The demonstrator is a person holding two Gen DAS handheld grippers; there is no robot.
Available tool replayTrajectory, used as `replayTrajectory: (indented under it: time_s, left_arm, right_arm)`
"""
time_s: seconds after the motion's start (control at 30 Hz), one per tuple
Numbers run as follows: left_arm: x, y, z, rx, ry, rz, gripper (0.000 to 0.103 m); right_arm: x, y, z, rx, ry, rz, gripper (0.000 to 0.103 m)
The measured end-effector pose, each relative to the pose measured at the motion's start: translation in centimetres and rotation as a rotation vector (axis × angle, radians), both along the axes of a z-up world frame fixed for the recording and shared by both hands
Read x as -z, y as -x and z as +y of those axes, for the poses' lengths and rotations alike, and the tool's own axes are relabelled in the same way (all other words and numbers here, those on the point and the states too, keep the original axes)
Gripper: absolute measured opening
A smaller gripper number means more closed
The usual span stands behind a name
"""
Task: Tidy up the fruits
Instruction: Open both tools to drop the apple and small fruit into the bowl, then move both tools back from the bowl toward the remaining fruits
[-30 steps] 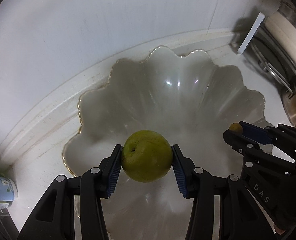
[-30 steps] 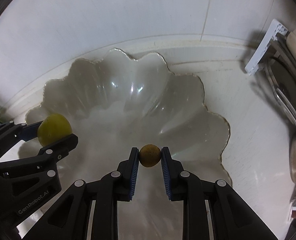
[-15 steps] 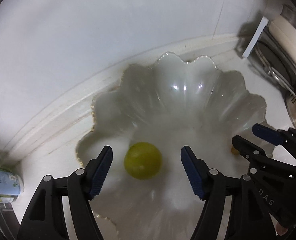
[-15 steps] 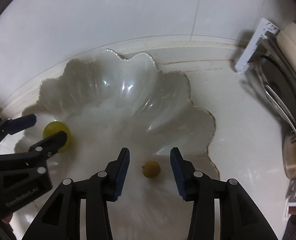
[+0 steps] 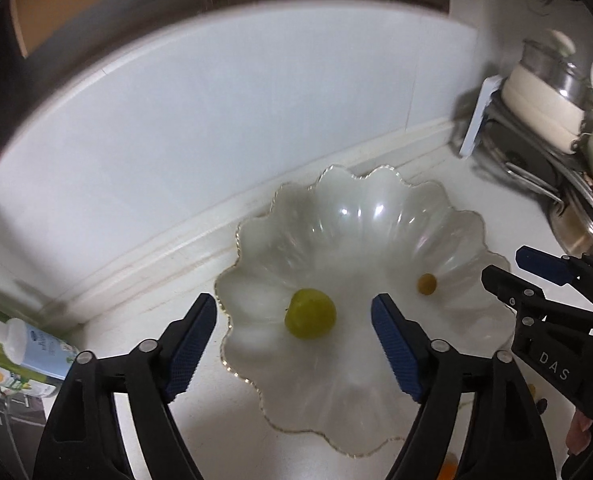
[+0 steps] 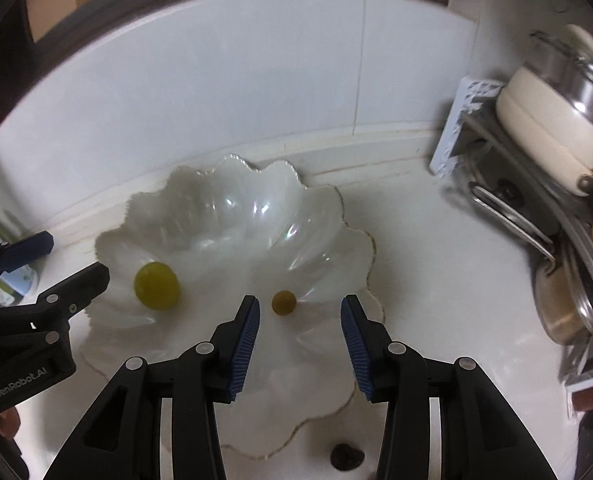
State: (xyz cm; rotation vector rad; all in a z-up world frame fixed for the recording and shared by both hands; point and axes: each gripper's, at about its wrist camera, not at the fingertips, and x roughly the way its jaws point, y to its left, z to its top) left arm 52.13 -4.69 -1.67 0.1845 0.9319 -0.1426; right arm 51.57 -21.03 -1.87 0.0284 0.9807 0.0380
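Fingers (image 5: 192, 344) of both grippers spread wide, empty, above bowl (image 5: 376, 216); dark lump (image 6: 346, 457) at frame bottom unidentifiable.

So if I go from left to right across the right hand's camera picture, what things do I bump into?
left gripper → green fruit → small yellow-brown fruit, both in the scalloped white bowl → white rack → cream pot.
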Motion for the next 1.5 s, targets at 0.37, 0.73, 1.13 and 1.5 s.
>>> replayTrajectory:
  time_s: [0.37, 0.73, 1.13, 1.5]
  left_arm:
    - [-4.0, 6.2, 0.1, 0.029, 0.054, -0.111, 0.085]
    - [-6.7, 13.0, 0.4, 0.062, 0.106, -0.210, 0.089]
    - [-8.1, 19.5, 0.2, 0.104, 0.135, -0.269, 0.089]
    - [-7.7, 23.9, -0.3, 0.113, 0.128, -0.300, 0.089]
  right_arm:
    - [-4.9, 6.5, -1.3, 0.021, -0.016, -0.131, 0.044]
    - [-7.7, 13.0, -1.7, 0.058, 0.004, -0.244, 0.051]
    - [-9.0, 20.0, -2.0, 0.055, 0.014, -0.330, 0.051]
    - [-8.8, 25.3, -2.2, 0.057, 0.072, -0.401, 0.058]
